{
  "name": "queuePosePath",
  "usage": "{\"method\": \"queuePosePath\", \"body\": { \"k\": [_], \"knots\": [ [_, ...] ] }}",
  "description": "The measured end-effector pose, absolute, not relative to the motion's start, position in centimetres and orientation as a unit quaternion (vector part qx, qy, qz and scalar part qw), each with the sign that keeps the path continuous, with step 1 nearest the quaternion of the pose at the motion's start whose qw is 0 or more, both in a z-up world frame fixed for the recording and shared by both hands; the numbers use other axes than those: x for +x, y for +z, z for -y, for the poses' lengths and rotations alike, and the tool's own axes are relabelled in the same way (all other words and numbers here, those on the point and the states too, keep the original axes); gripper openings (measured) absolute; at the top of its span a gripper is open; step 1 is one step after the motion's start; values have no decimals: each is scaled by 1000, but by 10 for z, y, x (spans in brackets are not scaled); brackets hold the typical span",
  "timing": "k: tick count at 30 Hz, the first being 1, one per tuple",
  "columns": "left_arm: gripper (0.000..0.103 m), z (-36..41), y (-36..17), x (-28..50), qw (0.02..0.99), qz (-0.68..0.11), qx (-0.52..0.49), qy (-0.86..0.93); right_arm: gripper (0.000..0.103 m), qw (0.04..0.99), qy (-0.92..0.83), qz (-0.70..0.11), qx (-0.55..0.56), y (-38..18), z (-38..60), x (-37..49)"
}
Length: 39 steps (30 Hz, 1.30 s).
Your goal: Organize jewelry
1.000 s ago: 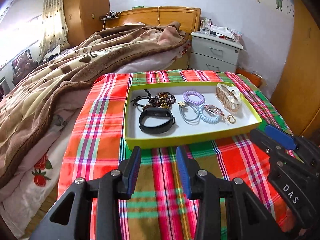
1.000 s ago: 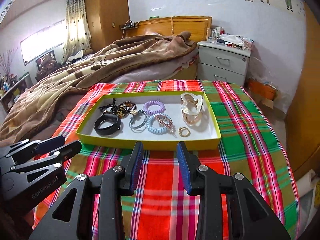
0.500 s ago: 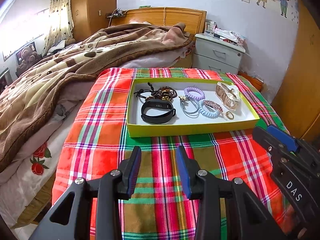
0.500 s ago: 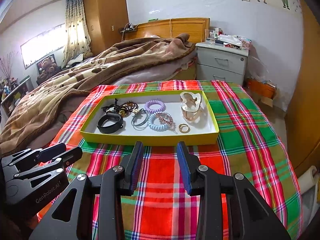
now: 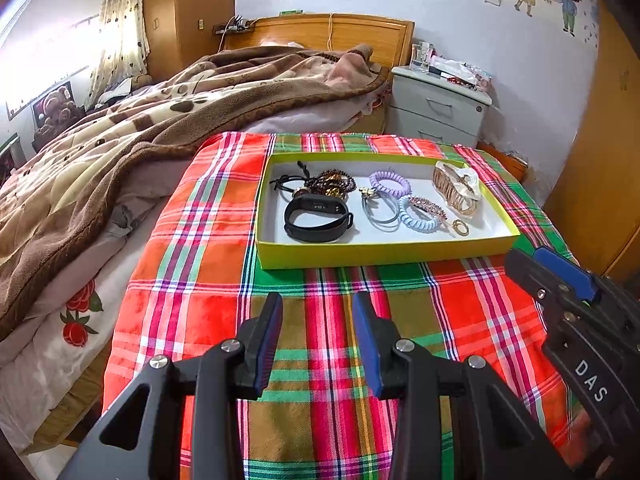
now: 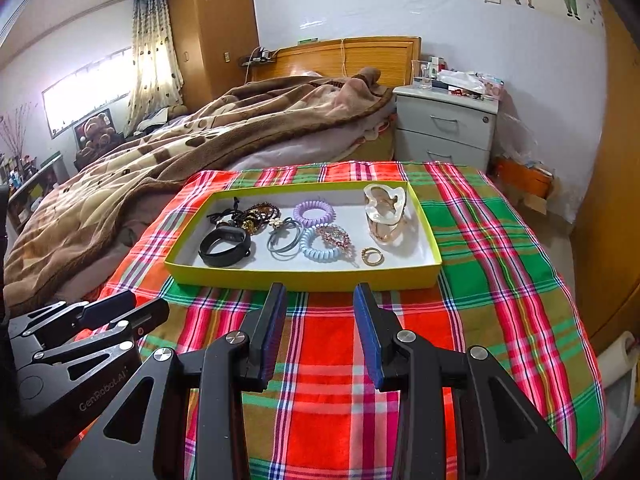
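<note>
Both grippers backed off toward near edge since a second ago; yellow tray [image 6: 304, 278] now farther away. Left gripper [image 5: 318, 340] and right gripper [image 6: 320, 332] gaping, empty, over plaid cloth [image 6: 500, 280]. Black wristband [image 6: 224, 246], coil ties, gold ring [image 6: 373, 257] all inside tray; looks like sorting finished or paused

Plaid cloth [image 5: 192, 248] woven, matt, red/green/orange. Tray [image 5: 384, 254] looks like card, matt yellow-green outside, white inside. Black band [image 5: 318, 218] matt, rubbery, at 9 o'clock in tray. 2 coil hair ties [image 6: 314, 212] smooth plastic, lilac and pale blue. Hair claw [image 6: 386, 216] glossy, gold-toned, at 2 o'clock. Ring [image 6: 372, 257] shiny metal. Blanket [image 5: 120, 128] fuzzy brown fleece. Headboard [image 6: 360, 54] varnished wood. Nightstand [image 6: 446, 128] smooth painted grey.
</note>
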<state>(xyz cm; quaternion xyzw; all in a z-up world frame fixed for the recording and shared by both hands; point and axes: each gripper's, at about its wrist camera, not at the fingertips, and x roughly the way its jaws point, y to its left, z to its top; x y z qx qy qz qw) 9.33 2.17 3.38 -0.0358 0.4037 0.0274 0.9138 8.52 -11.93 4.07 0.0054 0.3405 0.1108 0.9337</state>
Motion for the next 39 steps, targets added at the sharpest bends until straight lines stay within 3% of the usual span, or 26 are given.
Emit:
{"method": "queuePosePath", "body": {
  "k": [39],
  "knots": [
    [38, -21, 33, 89, 913, -405, -32, 31, 36, 934, 111, -340, 9, 42, 119, 85]
  ]
}}
